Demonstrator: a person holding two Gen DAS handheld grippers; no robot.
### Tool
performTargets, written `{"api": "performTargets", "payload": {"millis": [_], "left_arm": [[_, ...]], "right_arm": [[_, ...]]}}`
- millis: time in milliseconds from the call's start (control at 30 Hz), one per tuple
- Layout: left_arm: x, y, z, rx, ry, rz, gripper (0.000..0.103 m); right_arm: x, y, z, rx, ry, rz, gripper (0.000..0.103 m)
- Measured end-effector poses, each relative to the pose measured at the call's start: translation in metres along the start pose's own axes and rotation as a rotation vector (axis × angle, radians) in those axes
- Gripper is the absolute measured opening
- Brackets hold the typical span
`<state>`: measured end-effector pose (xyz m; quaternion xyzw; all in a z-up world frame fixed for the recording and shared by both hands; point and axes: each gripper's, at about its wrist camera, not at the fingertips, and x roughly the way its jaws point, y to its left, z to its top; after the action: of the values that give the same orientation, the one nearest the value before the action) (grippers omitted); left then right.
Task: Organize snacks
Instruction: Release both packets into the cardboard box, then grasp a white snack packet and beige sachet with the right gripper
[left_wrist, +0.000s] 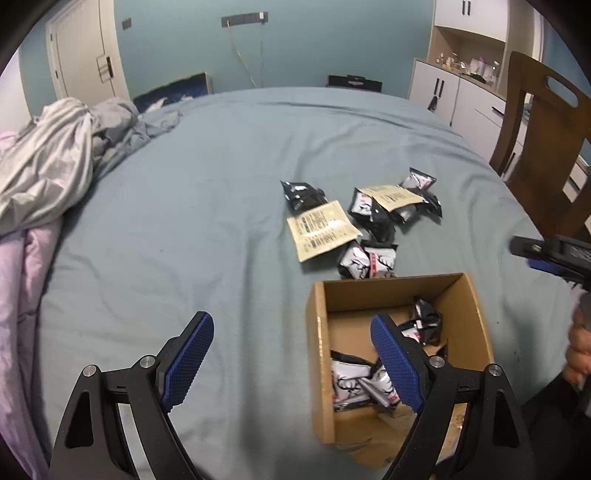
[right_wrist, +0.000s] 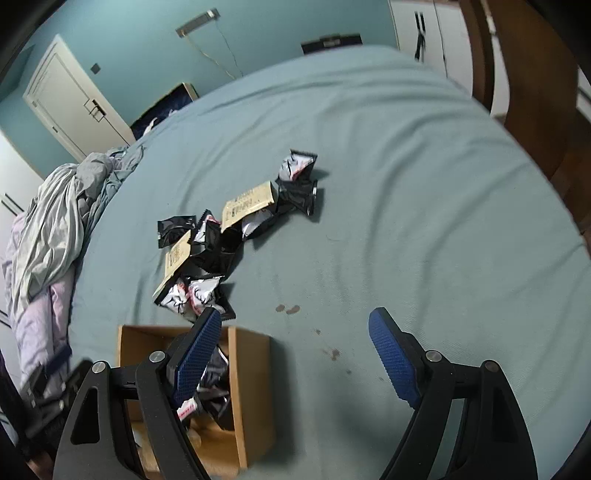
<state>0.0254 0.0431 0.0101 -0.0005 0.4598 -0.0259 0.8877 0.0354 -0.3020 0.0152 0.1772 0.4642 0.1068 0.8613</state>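
The left hand-held gripper (left_wrist: 291, 354) stands wide with nothing between its pads, and so does the right hand-held gripper (right_wrist: 295, 354). Just ahead of the left one, on the bed (left_wrist: 207, 206), sits an open cardboard box (left_wrist: 476, 314) holding crinkled black-and-white snack packets (left_wrist: 351, 380). Beyond the box lies a loose heap of the same glossy packets (left_wrist: 369, 258), mixed with two flat beige sachets (left_wrist: 321, 229).
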Motion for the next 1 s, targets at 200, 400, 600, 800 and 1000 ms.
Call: {"api": "performTargets", "payload": {"millis": [200, 400, 600, 800, 1000], "left_arm": [[0.015, 0.002, 0.004, -0.053, 0.057, -0.073, 0.088], [0.024, 0.004, 0.006, -0.059, 0.077, -0.041, 0.088], [0.028, 0.003, 0.012, -0.057, 0.074, -0.043, 0.088], [0.035, 0.001, 0.018, -0.033, 0.066, -0.025, 0.088], [0.043, 0.003, 0.024, -0.005, 0.035, 0.021, 0.088]], "right_arm": [[0.051, -0.001, 0.035, 0.007, 0.095, -0.004, 0.082], [0.108, 0.023, 0.062, -0.052, 0.245, 0.075, 0.082], [0.156, 0.055, 0.078, -0.112, 0.407, 0.176, 0.082], [0.191, 0.083, 0.084, -0.273, 0.502, 0.111, 0.08], [0.215, 0.102, 0.083, -0.367, 0.59, 0.127, 0.056]]}}
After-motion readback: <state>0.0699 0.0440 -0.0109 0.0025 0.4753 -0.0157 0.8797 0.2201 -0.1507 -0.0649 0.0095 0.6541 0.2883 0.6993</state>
